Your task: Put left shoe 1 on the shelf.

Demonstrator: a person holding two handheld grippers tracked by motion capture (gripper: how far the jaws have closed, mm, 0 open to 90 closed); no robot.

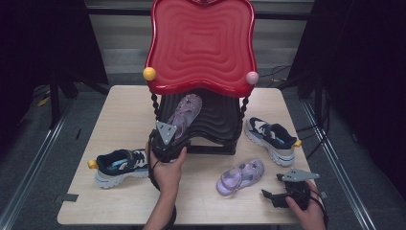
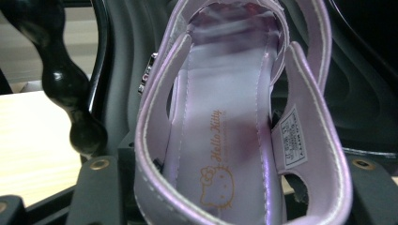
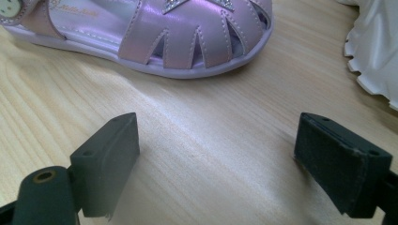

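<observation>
On the rack's black shelf (image 1: 218,117), the left gripper (image 1: 168,139) pinches a purple sandal (image 1: 184,115); the right gripper (image 1: 277,191) gapes empty.

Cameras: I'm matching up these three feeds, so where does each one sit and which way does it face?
High view: above the person's side, looking forward and down on the table and red shoe rack; both forearms and hands show.
Left gripper view: on the left tongs, looking along the held purple sandal into the rack; both jaws show.
Right gripper view: on the right tongs, low over the table, facing the second purple sandal; open jaws show.
High and right gripper views share that sandal.
</observation>
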